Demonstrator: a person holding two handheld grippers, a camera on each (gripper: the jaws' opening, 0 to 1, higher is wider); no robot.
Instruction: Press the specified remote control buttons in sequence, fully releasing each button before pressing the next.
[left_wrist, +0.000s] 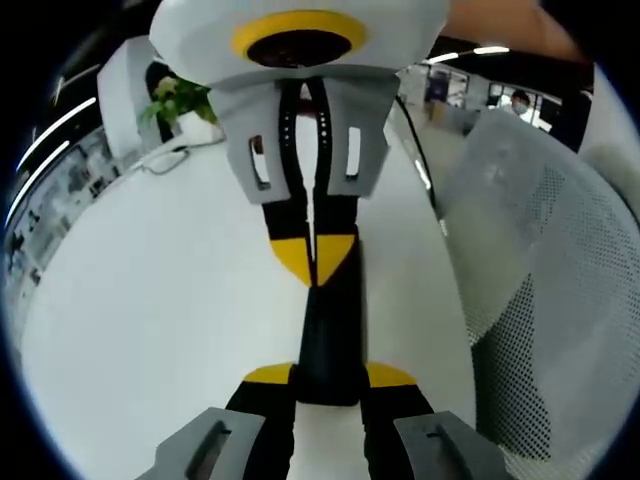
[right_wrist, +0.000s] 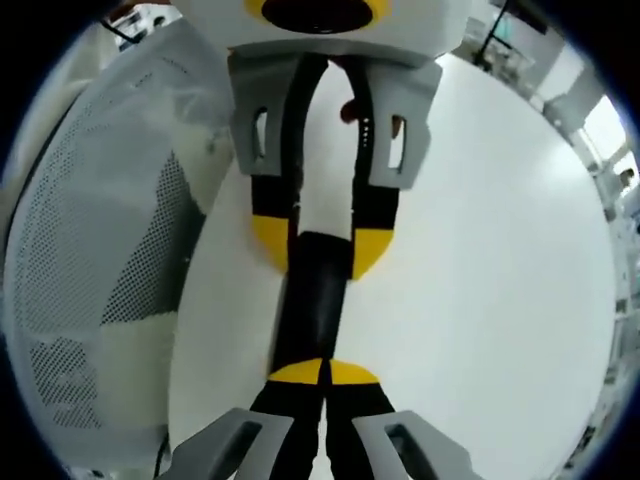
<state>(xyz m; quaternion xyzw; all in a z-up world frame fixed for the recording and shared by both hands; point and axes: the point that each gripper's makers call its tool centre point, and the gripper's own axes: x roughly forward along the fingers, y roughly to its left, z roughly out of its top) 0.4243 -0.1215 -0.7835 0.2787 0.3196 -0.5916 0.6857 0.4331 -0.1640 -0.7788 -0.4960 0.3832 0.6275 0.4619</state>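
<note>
A slim black remote control (left_wrist: 330, 330) lies lengthwise between the yellow-tipped jaws of my left gripper (left_wrist: 330, 376), which is shut on its sides just above the white table (left_wrist: 150, 300). From the far side my right gripper (left_wrist: 313, 256) reaches in with its jaws together, and its yellow tips rest on the remote's upper face. In the right gripper view the shut right gripper (right_wrist: 325, 372) touches the near end of the remote (right_wrist: 318, 300). The left gripper (right_wrist: 322, 245) clamps the remote's far end there. The buttons are too dark to make out.
A white mesh office chair (left_wrist: 540, 250) stands close beside the table edge, also seen as the chair (right_wrist: 100, 250) on the left. A potted plant (left_wrist: 180, 100) and a thin cable (left_wrist: 415, 150) sit at the table's far end. Bare tabletop (right_wrist: 500, 250) spreads out to one side.
</note>
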